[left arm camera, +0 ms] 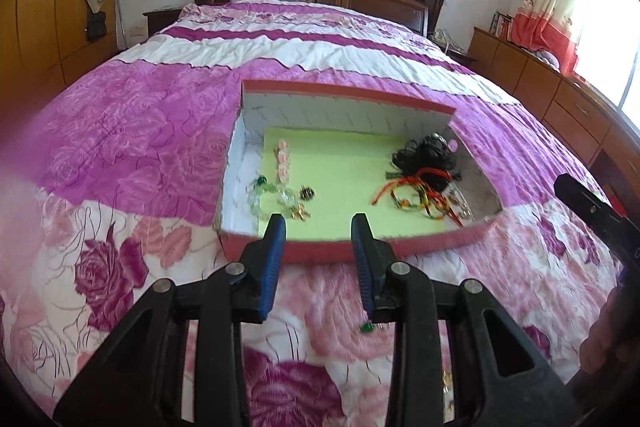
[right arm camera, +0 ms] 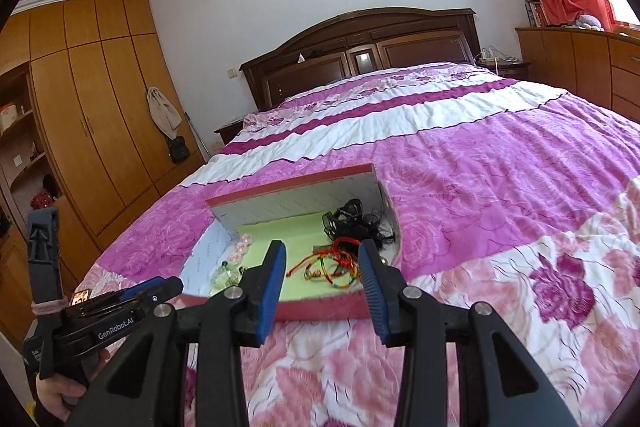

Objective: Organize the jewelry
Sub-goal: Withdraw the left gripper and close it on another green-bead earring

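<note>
I am looking across the wide bed with its pink-and-magenta rose-print quilt [left arm camera: 132,131], which fills most of both views. At the centre of the left wrist view sits the shallow red cardboard box with a pale green paper lining [left arm camera: 320,251]; in the right wrist view it lies just above centre.

My left gripper [left arm camera: 319,227] hovers at the lower centre, over the box's near wall, jaws wide apart and holding nothing. My right gripper [right arm camera: 322,255] does the same in its own view, jaws wide and empty.

Inside the box, the tangle of black cords [left arm camera: 426,155] fills the right end, with the red, orange and green braided bracelets [left arm camera: 416,197] just in front of it. At the left end lie a row of small pink flower pieces [left arm camera: 283,159], some clear and green glass beads [left arm camera: 264,193] and a small gold trinket [left arm camera: 300,213].

One small green piece [left arm camera: 367,327] rests on the quilt outside the box, beside my left gripper's right finger. I judge the sorting mostly done, with that stray left to collect.
</note>
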Tool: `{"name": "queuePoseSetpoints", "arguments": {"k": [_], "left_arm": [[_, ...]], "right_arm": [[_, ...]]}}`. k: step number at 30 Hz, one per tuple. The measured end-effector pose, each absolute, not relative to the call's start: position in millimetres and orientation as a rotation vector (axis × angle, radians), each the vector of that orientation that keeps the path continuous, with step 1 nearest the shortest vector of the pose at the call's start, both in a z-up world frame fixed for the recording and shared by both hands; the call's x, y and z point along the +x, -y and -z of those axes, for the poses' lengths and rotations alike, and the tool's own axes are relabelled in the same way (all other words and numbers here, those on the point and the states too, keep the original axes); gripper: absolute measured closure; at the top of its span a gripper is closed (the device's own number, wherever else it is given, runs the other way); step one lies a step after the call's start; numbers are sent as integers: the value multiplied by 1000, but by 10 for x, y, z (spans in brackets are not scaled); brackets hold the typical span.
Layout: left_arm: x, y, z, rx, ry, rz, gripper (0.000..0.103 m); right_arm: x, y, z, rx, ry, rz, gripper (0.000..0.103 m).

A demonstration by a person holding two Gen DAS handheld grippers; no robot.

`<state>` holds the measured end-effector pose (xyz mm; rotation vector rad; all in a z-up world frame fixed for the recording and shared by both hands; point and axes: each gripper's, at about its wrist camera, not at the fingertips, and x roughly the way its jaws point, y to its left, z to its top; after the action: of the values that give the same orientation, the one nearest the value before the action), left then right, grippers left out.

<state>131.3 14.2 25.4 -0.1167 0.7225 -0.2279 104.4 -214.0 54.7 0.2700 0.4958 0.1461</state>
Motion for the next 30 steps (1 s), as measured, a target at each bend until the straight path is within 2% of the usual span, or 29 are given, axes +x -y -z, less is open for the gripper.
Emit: {"name": "queuePoseSetpoints", "arguments": {"k": [11, 26, 30], "left_arm": [[1136, 23, -57, -82, -805, 287, 76], [1102, 321, 246, 23, -889, 332, 77], [1120, 348, 316, 30, -907, 342, 82]], "right_arm": [[714, 2184, -406, 251, -565, -132, 61], [700, 2211, -186, 266, -620, -133, 61], [712, 2231, -152, 284, -628, -135, 61]]}}
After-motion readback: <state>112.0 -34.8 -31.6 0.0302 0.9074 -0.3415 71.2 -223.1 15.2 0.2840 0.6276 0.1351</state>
